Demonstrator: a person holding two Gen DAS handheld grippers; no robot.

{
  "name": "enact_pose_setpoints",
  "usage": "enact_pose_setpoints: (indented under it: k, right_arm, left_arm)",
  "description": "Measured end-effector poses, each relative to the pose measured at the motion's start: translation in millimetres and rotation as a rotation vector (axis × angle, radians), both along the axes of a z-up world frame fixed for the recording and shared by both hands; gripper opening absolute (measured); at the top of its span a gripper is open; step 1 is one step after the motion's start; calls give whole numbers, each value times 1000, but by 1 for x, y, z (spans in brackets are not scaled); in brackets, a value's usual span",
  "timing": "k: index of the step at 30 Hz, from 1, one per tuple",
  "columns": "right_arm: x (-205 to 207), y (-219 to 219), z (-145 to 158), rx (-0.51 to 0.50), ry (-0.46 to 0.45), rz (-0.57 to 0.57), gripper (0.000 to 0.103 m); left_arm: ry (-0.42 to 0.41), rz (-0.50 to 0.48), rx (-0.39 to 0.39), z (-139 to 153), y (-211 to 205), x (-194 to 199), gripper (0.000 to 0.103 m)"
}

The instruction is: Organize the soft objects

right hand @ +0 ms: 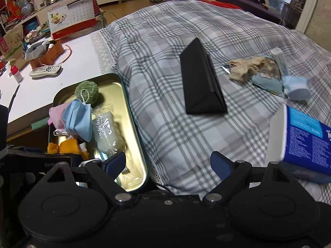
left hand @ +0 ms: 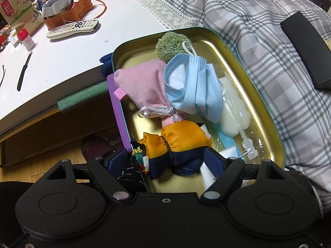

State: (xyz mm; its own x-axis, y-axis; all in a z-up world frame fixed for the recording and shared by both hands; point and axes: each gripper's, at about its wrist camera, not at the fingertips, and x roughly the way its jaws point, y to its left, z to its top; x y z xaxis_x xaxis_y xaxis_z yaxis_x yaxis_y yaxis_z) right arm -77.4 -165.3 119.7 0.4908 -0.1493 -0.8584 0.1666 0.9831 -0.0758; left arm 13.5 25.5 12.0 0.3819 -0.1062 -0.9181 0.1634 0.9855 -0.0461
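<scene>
A gold tin tray (left hand: 258, 95) lies on the plaid bedcover. It holds a pink cloth pouch (left hand: 142, 86), a blue face mask (left hand: 196, 86), a green pompom (left hand: 169, 45) and a white gel pack (left hand: 233, 111). My left gripper (left hand: 166, 159) stands over the tray's near left corner. An orange and navy satin pouch (left hand: 182, 142) fills the gap between its pads and partly overhangs the rim. My right gripper (right hand: 168, 161) is open and empty above the bedcover by the tray's (right hand: 134, 124) right rim. On the bed to the right lie a beige string wad (right hand: 246, 70), a light blue pouch (right hand: 266, 80) and a rolled blue mask (right hand: 298, 88).
A black triangular case (right hand: 200, 82) lies mid-bed. A blue and white box (right hand: 306, 138) stands near my right finger. The white table (left hand: 62, 62) on the left carries a remote (left hand: 72, 28), a knife (left hand: 23, 72), a brown organiser (left hand: 68, 10) and a red-capped bottle (left hand: 25, 39).
</scene>
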Motion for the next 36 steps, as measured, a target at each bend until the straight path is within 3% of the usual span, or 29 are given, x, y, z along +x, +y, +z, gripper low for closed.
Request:
enact_pose_setpoints:
  k: [14,17,26,36]
  right_arm:
    - [-36,-64,20,0,-60,-145,89]
    - [-45,-89,28,-9,-81,-210,89]
    - [-55,-170,47,-33,-157,-458,91]
    - [-37,-253,42,-9,-186,-815,93]
  left_arm:
    - [-73,-56,-58,21,-11,-11,78]
    - [-104,-60,-73,31,-17,-13,85]
    - [-147,-165,-64,62,-69,-11,88]
    - [-209,-313,-58,106,-145,-3,90]
